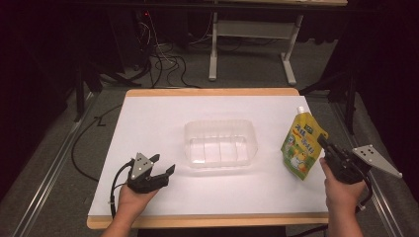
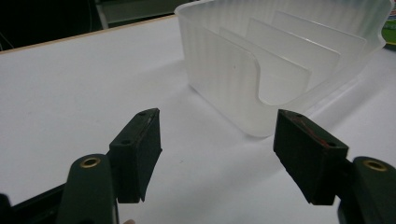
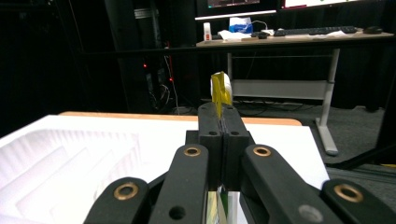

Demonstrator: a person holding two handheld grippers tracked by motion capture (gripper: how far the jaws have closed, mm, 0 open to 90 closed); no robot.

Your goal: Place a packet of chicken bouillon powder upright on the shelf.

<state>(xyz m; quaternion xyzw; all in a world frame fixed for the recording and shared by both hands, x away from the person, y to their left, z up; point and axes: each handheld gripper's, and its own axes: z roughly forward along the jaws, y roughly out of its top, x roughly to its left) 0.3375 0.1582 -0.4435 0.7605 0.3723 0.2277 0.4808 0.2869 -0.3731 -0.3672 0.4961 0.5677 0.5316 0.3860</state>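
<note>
The right gripper (image 1: 323, 143) was clamped on the edge of the yellow spouted pouch (image 1: 301, 145), holding it upright near the right edge of the table, its lower end at or just above the sheet. In the right gripper view the jaws stood fully together with the thin pouch film (image 3: 219, 93) rising between them. The left gripper (image 1: 165, 165) rested low at the near left of the table, jaws spread wide and empty, aimed at the clear plastic tray (image 1: 221, 143).

The step in hand appeared to be moving the pouch into the tray. To do it well, the pouch should be carried over the rim, kept vertical, and lowered between two of the tray's dividers (image 2: 280, 60); the open left gripper could steady the light tray wall against sliding.

The tray sat mid-table on a white sheet (image 1: 163, 113) over a wood-edged tabletop (image 1: 207, 92). Beyond lay grey floor, loose cables (image 1: 163, 61) and a desk frame (image 1: 247, 29) in a dim room.
</note>
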